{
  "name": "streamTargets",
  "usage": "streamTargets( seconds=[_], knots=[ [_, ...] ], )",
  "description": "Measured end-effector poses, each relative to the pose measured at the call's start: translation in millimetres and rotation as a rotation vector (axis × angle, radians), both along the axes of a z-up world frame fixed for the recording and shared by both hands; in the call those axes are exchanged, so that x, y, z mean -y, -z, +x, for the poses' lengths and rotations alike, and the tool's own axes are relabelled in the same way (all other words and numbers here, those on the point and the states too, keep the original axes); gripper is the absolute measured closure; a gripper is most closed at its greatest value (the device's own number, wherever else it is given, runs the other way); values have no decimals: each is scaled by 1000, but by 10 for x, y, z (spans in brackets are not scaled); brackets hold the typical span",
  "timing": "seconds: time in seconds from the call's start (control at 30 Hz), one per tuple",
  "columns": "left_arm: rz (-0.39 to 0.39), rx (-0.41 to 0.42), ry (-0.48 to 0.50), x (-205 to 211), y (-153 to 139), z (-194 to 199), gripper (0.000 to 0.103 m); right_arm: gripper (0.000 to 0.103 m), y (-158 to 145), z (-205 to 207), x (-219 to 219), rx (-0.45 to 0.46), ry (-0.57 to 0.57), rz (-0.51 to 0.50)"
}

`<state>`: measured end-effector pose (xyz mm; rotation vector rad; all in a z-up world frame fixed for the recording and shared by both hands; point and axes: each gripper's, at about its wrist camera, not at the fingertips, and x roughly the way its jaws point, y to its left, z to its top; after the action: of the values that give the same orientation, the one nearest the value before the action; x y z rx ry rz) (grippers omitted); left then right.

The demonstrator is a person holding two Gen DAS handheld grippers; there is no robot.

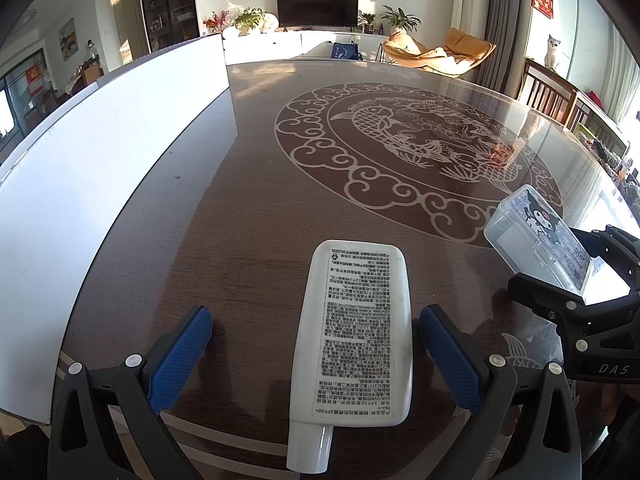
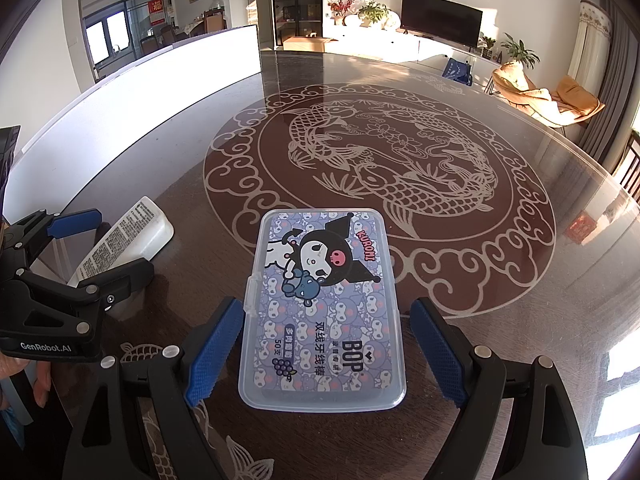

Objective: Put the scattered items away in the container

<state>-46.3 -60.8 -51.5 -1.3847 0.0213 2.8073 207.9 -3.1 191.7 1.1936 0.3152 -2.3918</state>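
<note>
A white tube (image 1: 356, 332) lies label up on the dark table, cap towards the camera. My left gripper (image 1: 316, 320) straddles it, open, with a wide gap at the left pad and a narrow one at the right pad. A clear flat box with a cartoon lid (image 2: 320, 308) rests flat on the table between the pads of my right gripper (image 2: 326, 312), which is open and close to both long sides. The box (image 1: 536, 240) and right gripper (image 1: 560, 258) show in the left wrist view too. The tube (image 2: 128, 240) and left gripper (image 2: 120, 242) appear at the left of the right wrist view.
A large white container (image 1: 100, 160) stands along the table's left side, its wall (image 2: 160, 80) rising above the tabletop. The round table (image 2: 380, 152) carries a fish medallion under glass. A hand (image 2: 24, 376) holds the left gripper. Chairs and a TV unit lie beyond.
</note>
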Motion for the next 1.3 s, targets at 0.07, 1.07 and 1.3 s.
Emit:
streamTargets(
  seconds=[0.07,1.07,1.3],
  knots=[
    [0,0,0,0,0,-1,0,17,1,-2,-2,0,0,0],
    [119,-17,56,187,-197,424,52,42,-148,291,-21,-17,-3,-107],
    [158,-52,11,461,-518,647,52,42,-203,399,47,24,-19,-150]
  ],
)
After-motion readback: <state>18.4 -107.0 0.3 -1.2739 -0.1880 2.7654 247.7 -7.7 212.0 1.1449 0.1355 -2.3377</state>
